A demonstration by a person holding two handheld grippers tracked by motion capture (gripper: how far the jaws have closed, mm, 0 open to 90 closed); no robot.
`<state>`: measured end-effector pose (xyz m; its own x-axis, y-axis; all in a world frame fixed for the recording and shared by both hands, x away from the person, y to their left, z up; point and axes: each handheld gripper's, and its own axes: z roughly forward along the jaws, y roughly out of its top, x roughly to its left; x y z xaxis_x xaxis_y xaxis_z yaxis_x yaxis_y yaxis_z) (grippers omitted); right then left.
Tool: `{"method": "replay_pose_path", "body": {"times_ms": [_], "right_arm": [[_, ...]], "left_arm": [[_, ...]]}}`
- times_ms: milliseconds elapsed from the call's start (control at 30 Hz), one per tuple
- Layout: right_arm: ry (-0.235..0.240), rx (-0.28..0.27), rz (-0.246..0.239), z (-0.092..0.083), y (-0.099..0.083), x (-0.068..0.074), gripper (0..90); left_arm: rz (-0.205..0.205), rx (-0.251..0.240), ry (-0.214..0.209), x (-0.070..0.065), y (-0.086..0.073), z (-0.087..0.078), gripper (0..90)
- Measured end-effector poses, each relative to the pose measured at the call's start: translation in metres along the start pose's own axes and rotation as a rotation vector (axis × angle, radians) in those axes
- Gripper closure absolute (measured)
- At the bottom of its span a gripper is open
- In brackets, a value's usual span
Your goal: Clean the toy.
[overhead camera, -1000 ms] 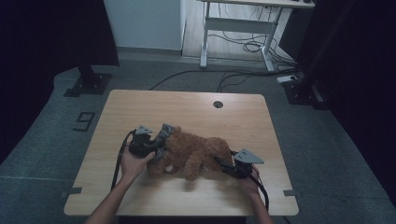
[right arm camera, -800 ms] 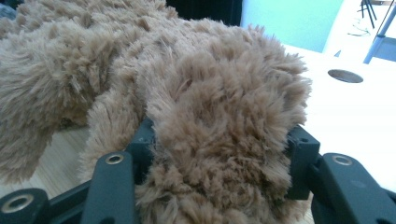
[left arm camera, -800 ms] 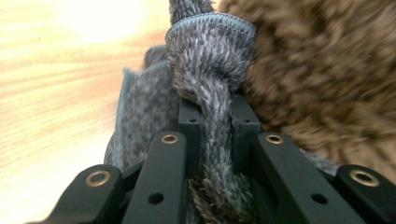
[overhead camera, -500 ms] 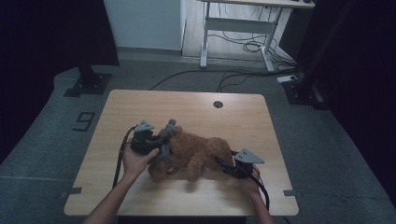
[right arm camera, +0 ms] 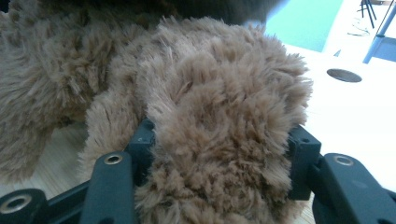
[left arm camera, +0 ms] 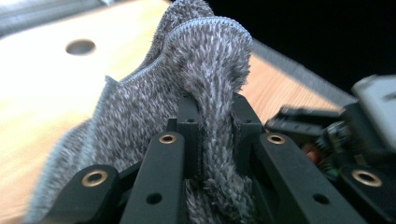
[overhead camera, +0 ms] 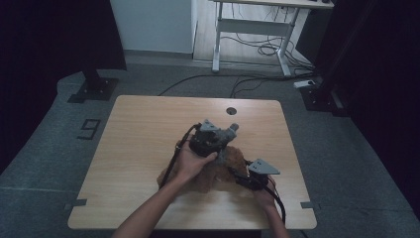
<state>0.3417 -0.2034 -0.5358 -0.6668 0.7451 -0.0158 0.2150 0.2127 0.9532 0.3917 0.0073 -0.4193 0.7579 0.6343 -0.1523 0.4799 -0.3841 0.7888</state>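
left gripper (overhead camera: 225, 136) fingers clamp a grey fleece cloth (left arm camera: 205, 60), lifted above the tabletop (overhead camera: 148, 129); right gripper (overhead camera: 242, 179) fingers pinch the brown plush toy (right arm camera: 210, 116) lying there; pulling apart looks half done.

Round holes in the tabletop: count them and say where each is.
1. The round hole sits near the far edge of the wooden table, right of centre, beyond the brown plush toy; the toy may hide others.

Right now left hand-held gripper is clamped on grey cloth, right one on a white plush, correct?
Not quite: the right hand-held gripper is clamped on a brown plush, not white, as the right gripper view shows. The left hand-held gripper does pinch the grey cloth.
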Motion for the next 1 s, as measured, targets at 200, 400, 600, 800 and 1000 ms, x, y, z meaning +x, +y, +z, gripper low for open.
{"method": "replay_pose_path", "body": {"times_ms": [200,400,600,800,1000], "right_arm": [[0.007,0.005,0.001,0.0,-0.001,-0.001,43.8],[0.008,0.001,-0.01,0.001,0.0,0.0,43.5],[0.012,0.001,0.004,0.001,-0.001,-0.002,43.3],[0.012,-0.003,0.009,0.001,-0.001,-0.001,43.3],[0.011,-0.005,0.013,0.002,-0.001,-0.001,43.3]], "left_arm": [[-0.034,0.024,0.015,0.011,-0.022,0.019,78.3],[-0.045,0.005,0.036,0.021,-0.029,-0.004,78.2],[-0.071,-0.036,0.054,0.041,-0.042,-0.037,78.1],[-0.119,-0.091,0.085,0.064,-0.065,-0.067,78.3],[-0.137,-0.105,0.129,0.077,-0.082,-0.083,78.3]]}}
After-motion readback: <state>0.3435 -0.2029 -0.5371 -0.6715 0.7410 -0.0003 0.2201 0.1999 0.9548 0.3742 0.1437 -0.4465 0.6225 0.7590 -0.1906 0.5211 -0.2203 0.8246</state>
